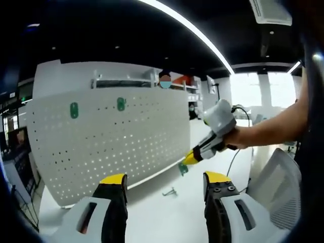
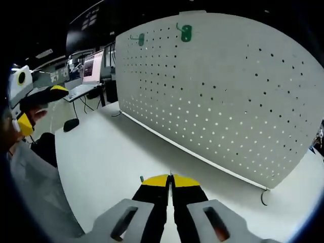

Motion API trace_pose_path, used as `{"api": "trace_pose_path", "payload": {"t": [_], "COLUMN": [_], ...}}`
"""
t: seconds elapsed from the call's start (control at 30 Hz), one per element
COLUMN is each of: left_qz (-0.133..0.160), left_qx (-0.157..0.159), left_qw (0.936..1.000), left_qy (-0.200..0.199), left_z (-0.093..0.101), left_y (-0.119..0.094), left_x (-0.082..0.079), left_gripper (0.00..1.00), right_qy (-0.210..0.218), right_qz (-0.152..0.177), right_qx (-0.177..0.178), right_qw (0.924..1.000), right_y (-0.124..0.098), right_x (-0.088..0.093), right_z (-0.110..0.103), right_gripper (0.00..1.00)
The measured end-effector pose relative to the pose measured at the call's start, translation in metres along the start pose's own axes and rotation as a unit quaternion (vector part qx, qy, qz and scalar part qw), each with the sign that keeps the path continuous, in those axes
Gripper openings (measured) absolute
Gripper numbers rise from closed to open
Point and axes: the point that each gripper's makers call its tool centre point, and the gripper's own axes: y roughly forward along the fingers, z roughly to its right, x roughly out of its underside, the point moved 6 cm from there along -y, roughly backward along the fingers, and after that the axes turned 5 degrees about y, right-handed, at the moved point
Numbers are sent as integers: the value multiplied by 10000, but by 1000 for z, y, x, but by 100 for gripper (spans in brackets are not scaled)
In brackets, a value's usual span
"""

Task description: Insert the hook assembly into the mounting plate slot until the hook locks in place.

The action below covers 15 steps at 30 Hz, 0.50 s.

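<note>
Two green hooks [image 1: 74,110] [image 1: 121,104] already hang high on the white pegboard [image 1: 111,142], and we see them again in the right gripper view [image 2: 141,39] [image 2: 186,33]. Our left gripper view adds a third green hook [image 1: 183,169] pinched at the right gripper's [image 1: 190,158] yellow tips, just above the white table [image 1: 167,212], with a loose metal hook [image 1: 170,192] lying nearby. Our right gripper [image 2: 170,180] shows its jaws pressed together. Our left gripper [image 1: 165,183] stands wide open, holding nothing.

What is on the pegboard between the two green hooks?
Nothing: between one green hook and the second green hook the pegboard shows bare holes, in left gripper view.
</note>
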Motion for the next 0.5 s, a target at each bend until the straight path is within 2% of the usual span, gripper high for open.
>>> {"api": "trace_pose_path", "payload": {"t": [0.3, 0.5], "left_qz": [59, 20], "left_qx": [234, 171], "left_qw": [9995, 9994], "left_qy": [-180, -296], "left_z": [4, 2], "left_y": [22, 35], "left_x": [-4, 0], "left_gripper": [55, 49], "right_qy": [-43, -86], "right_qz": [334, 488], "right_qx": [-318, -482], "right_qw": [9989, 9976], "right_y": [-5, -7], "right_x": [-28, -42], "right_z": [-25, -38], "right_gripper": [0, 0]}}
